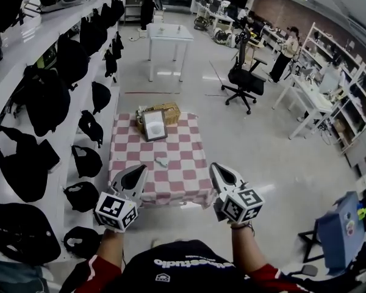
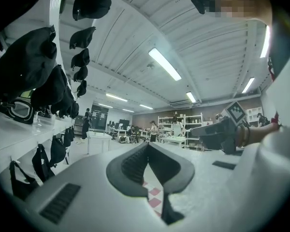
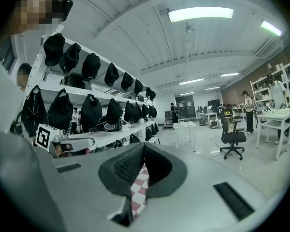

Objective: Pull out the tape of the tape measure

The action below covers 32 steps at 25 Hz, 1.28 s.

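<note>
Tape measure [image 1: 161, 162]: lay small and pale near centre of frame, on checkered table [image 1: 192, 163], below picture frame [image 1: 154, 126] and basket [image 1: 169, 110]. Left gripper [image 1: 141, 171], lower left: hovered over table's near edge, jaws pressed together, empty. Right gripper [image 1: 216, 167], lower right: likewise closed on nothing.

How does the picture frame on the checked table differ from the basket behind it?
The picture frame is dark-edged, flat and stands up; the basket is tan, woven and boxy. The picture frame is in front and partly hides the basket. Both are at the far end of the table.
</note>
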Available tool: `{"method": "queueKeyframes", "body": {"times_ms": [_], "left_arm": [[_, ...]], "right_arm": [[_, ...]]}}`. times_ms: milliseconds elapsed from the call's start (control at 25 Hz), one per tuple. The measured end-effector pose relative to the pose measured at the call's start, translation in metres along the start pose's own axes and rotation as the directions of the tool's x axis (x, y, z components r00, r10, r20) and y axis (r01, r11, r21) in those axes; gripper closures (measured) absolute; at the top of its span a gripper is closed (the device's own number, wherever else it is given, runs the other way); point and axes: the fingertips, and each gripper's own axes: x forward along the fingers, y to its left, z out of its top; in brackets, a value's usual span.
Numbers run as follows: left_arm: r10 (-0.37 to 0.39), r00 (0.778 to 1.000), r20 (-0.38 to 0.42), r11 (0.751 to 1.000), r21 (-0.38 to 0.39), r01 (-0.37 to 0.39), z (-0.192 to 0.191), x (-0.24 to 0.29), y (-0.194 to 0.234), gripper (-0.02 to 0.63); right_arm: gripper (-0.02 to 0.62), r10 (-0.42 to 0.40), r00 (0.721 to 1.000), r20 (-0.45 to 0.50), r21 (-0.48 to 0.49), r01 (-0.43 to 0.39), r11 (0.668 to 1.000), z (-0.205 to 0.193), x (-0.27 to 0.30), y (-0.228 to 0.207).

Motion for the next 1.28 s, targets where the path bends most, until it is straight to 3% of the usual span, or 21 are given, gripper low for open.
{"method": "queueKeyframes", "body": {"times_ms": [320,480,760,960,1120,1280], "left_arm": [[0.042,0.999,0.001,0.999,-0.021,-0.041,-0.005,0.009,0.021,0.601],[0.059,0.998,-0.023,0.997,0.043,-0.058,-0.006,0.029,0.027,0.601],[0.008,1.000,-0.001,0.998,0.069,-0.008,0.015,0.078,0.031,0.601],[-0.026,1.000,-0.001,0.996,0.084,0.026,0.016,0.100,0.033,0.598],[-0.067,0.998,-0.019,0.993,0.094,0.068,0.007,0.114,0.034,0.473],[-0.076,0.995,-0.070,0.991,0.104,0.083,-0.017,0.128,0.043,0.457]], "right_arm": [[0.592,0.047,0.999,-0.003,-0.003,-0.047,0.999,0.001,0.031,-0.004],[0.592,0.081,0.997,0.003,-0.005,-0.081,0.997,0.008,0.055,-0.013],[0.592,0.108,0.993,0.045,-0.027,-0.107,0.994,0.039,0.088,-0.040],[0.592,0.116,0.992,0.047,-0.023,-0.115,0.993,0.041,0.102,-0.052],[0.592,0.120,0.992,0.036,-0.022,-0.120,0.993,0.038,0.109,-0.057],[0.592,0.125,0.992,0.016,-0.010,-0.125,0.992,0.026,0.117,-0.062]]}}
